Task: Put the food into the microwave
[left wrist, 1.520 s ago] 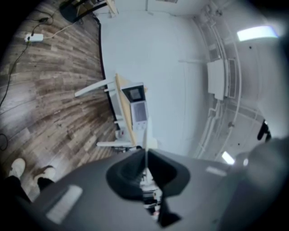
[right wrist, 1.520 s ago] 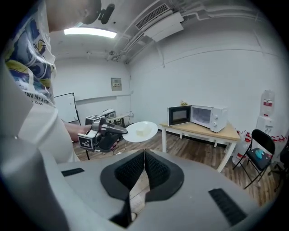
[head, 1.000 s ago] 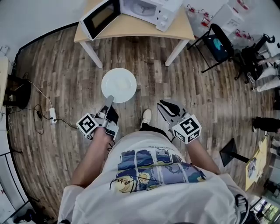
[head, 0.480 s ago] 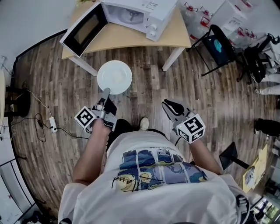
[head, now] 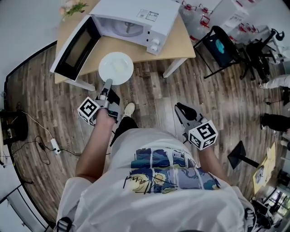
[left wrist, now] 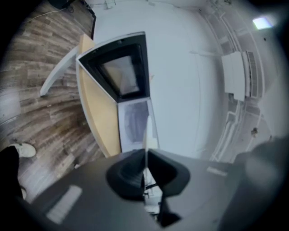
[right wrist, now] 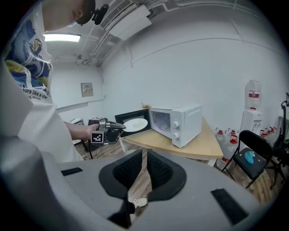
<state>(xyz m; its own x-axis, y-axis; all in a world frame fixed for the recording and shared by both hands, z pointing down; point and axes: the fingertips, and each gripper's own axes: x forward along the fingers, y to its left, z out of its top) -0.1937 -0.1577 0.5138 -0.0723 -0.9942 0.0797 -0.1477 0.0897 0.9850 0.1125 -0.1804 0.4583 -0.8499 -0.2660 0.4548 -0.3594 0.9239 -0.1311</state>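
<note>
Bright even light, fisheye edges (foreground blurred)

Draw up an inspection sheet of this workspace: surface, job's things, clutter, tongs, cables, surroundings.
Surface: wooden table, carrying the microwave.
Job's things: white microwave with its door open; white plate held level near the door; whatever lies on it is too pale to make out.
Clutter: flowers at the table's far corner.
Tongs: left tongs shut on the plate's rim; right tongs shut, nothing between them, back from the table.
Cables: corded power strip on the floor, on the person's left.
Surroundings: wood floor; black folding chair and water bottles right of the table.
</note>
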